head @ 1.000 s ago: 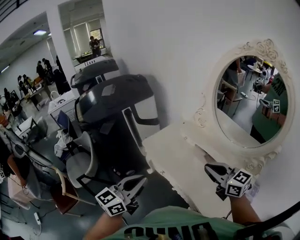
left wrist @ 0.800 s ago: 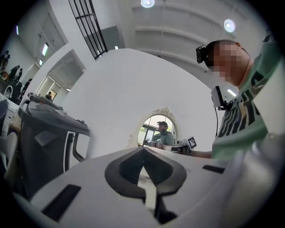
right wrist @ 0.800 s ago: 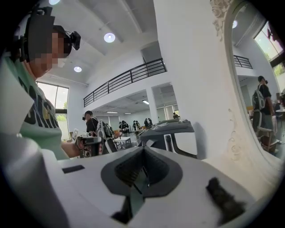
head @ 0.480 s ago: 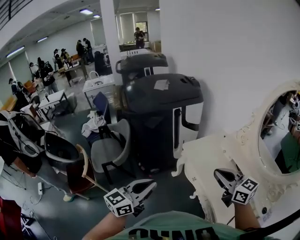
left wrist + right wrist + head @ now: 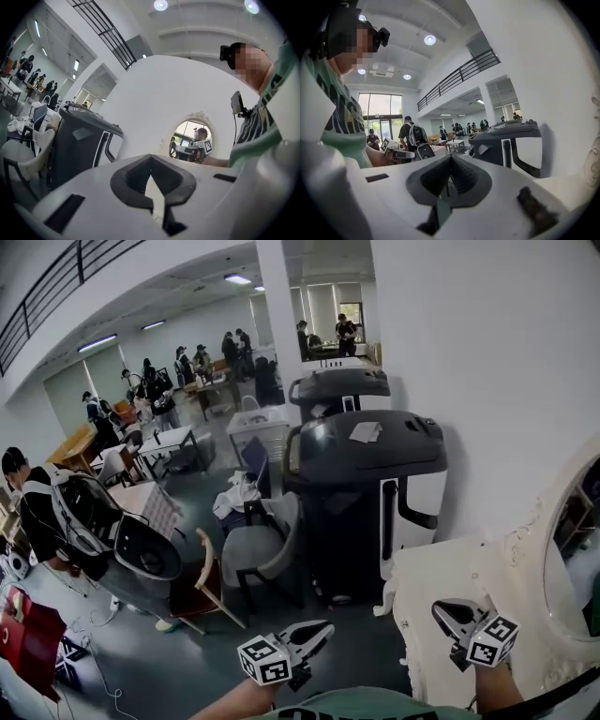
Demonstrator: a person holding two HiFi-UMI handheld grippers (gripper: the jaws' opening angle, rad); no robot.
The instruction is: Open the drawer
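Head view: the counter [image 5: 427, 582] lies right beneath the right claw [image 5: 442, 609] and well right of the left claw [image 5: 321, 629], both shut and empty; no drawer shows.

Saw a grey floor [image 5: 187, 662] carrying a big dark machine [image 5: 366, 493]. Found a 2nd dark machine [image 5: 339, 390] just behind that machine, a grey chair [image 5: 262, 554] just left of it, a white dressing table [image 5: 427, 577] just right of it. Spotted an oval mirror [image 5: 548, 549] upright on the table top.
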